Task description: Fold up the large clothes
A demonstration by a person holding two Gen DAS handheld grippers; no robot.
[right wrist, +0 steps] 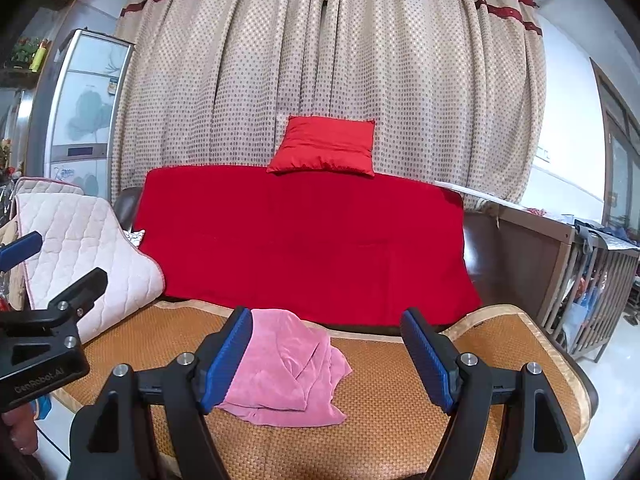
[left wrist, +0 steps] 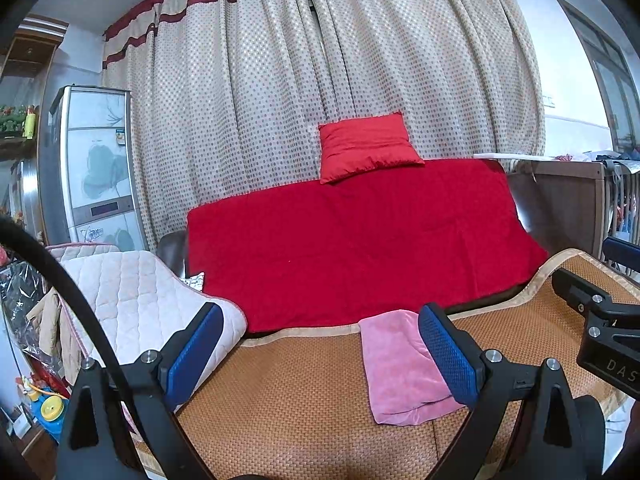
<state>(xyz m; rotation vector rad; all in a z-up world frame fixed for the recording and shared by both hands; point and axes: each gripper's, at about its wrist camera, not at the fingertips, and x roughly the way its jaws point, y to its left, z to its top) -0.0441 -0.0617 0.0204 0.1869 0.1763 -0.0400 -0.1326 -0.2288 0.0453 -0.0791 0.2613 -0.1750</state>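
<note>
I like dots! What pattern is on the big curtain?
Small dots on beige, with dark red stripes on top; the curtain shows best from the right wrist.

A cloth (right wrist: 286,368) lies on the near mat (right wrist: 400,432), left of its middle. Beyond the mat stands a covered sofa (right wrist: 304,240) with a cushion (right wrist: 324,148) on top, a curtain (right wrist: 332,64) behind. A quilted pad (right wrist: 84,240) leans at the left.
</note>
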